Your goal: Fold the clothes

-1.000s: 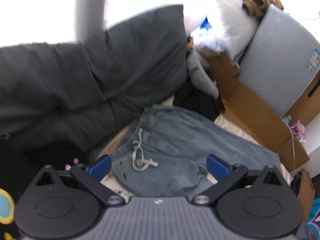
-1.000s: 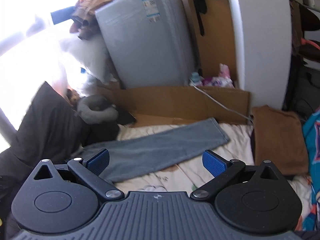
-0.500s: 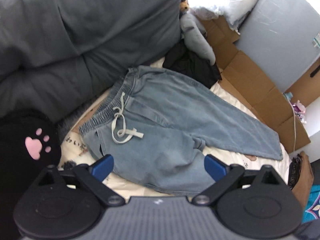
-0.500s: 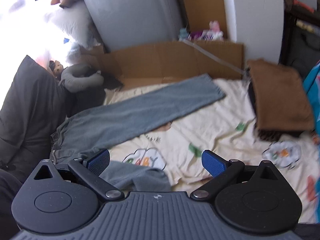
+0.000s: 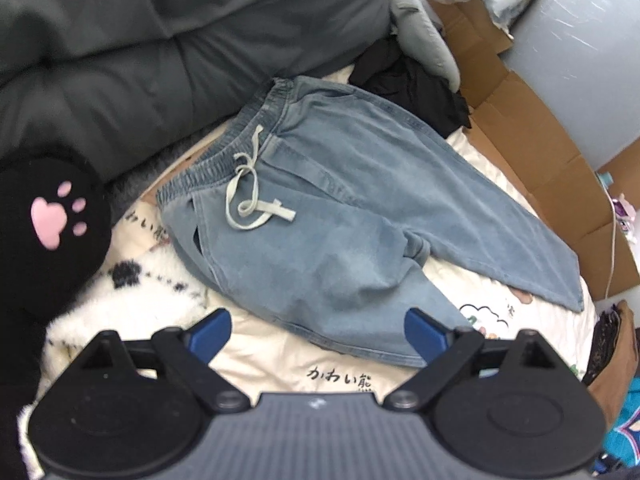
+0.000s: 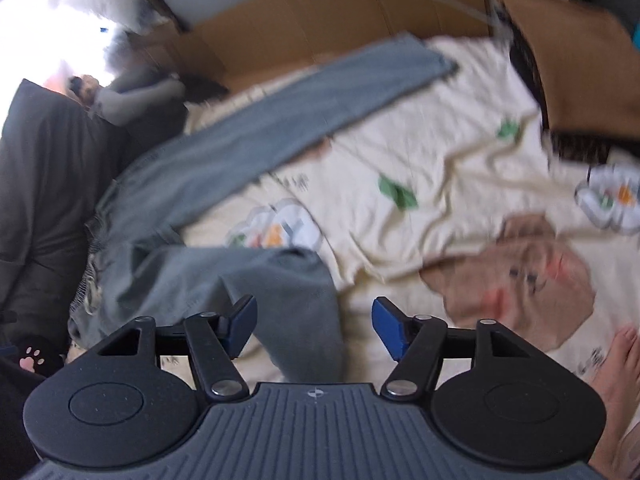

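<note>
Each hand-held tool is matte black plastic: two round discs flank a grey ribbed centre panel bearing a small white mark. Black linkage arms, pinned with silver screws, carry blue rectangular finger pads on the left gripper (image 5: 318,330) and right gripper (image 6: 314,326). A bare foot (image 6: 618,364) shows beside it.

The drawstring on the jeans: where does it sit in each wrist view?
Left wrist: the drawstring lies left of centre, tied below the waistband.
Right wrist: blurred at the far left edge, a pale cord, probably it.
Shared landmark: the black paw-print cushion.
</note>
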### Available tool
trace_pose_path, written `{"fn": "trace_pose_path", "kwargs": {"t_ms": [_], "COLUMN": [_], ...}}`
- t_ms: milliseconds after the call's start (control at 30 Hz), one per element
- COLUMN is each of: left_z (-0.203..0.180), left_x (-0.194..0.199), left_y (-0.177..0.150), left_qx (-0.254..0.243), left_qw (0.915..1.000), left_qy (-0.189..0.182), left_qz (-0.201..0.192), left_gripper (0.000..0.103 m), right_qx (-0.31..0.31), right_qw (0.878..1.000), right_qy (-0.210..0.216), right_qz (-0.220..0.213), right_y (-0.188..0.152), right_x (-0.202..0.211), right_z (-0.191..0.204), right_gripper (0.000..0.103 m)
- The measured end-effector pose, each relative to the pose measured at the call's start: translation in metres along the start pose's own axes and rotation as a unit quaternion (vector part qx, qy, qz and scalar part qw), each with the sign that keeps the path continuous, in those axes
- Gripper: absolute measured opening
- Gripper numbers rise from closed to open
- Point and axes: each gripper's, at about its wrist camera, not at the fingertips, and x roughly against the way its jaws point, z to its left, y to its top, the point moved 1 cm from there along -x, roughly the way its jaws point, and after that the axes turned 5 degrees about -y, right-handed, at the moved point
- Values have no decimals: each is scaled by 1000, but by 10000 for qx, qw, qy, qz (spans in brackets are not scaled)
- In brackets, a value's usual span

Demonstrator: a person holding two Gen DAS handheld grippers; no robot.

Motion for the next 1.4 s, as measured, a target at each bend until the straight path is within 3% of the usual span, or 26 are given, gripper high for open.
{"fn": "trace_pose_path", "kwargs": {"t_ms": [200, 367, 733, 900, 1100, 1200, 1233, 1333, 1400], "left_z": [14, 24, 33, 31, 34, 37, 38, 38, 36], "left_x": [-25, -34, -56, -72, -91, -102, -106, -121, -130], "left_y": [-17, -18, -26, -35, -45, -48, -49, -53, -55], "left_qx": [288, 279, 292, 354, 608, 907, 1004, 1210, 1334], "left_qw": [9992, 9986, 9971, 9959, 9942, 9920, 9911, 9889, 9876], "left_qy": [61, 198, 315, 278, 197, 110, 84, 2, -102], "left_qz": [274, 395, 628, 785, 869, 869, 869, 865, 825], "left_gripper": [91, 91, 91, 91, 91, 91, 91, 91, 91], "right_qx": [256, 261, -585, -661, -918, -902, -833, -635, -495], "right_qw": [9982, 9972, 9918, 9910, 9832, 9806, 9815, 9838, 9851], "right_qy": [149, 92, 730, 721, 1153, 1317, 1311, 1223, 1224], "right_qz": [530, 691, 873, 911, 1078, 1136, 1120, 1148, 1101], "right_y": [-19, -31, -43, -48, -54, -57, -58, -57, -54], "right_x": [-69, -99, -133, -142, -149, -151, -150, -143, -135], "right_z": [-8, -15, -24, -23, -25, -22, -21, -18, -15], "right_gripper": [59, 33, 34, 35, 57, 58, 53, 18, 14]}}
